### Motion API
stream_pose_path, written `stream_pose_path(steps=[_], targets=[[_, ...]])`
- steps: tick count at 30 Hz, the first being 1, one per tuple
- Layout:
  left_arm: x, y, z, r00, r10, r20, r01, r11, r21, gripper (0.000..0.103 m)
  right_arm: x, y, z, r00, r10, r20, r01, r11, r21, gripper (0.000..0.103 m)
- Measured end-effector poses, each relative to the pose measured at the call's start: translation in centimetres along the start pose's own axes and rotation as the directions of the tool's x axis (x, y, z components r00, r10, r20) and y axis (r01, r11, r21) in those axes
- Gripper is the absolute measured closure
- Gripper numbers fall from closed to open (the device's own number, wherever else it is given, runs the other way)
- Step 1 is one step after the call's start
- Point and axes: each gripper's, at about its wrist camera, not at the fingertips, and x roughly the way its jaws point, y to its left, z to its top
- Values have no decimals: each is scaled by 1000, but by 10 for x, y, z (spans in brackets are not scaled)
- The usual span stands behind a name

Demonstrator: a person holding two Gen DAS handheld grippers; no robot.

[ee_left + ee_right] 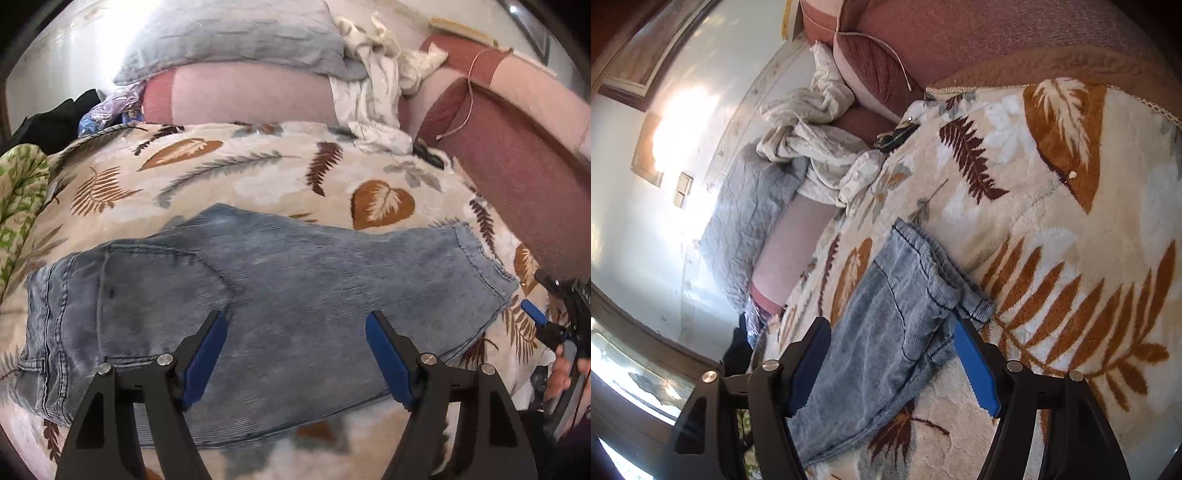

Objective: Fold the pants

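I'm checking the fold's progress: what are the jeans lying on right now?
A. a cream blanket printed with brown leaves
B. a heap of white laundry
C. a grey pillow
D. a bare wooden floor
A: the jeans lie spread flat on the cream leaf-print blanket, while the grey pillow and the crumpled white cloth sit further back, clear of them.

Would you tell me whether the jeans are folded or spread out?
Folded. The jeans lie flat on the blanket, waistband at one end, doubled hems at the other.
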Motion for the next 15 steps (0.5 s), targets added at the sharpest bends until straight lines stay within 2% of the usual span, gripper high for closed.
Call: stream_pose_path(steps=[5,7,11,15], targets=[[16,-35,12,993,-7,-115,5,1000,-13,25,4,-10,0,1000,11,-26,-9,998,61,30],[20,-49,11,989,-35,-147,32,999,-21,25,5,-12,0,999,7,-31,-4,998,70,30],[20,-75,3,985,-53,-163,61,997,41,25,3,-11,-2,999,21,-30,-19,997,69,30],[21,-93,10,985,-37,-166,54,994,100,25,5,-14,-11,995,83,-47,-75,986,147,30]])
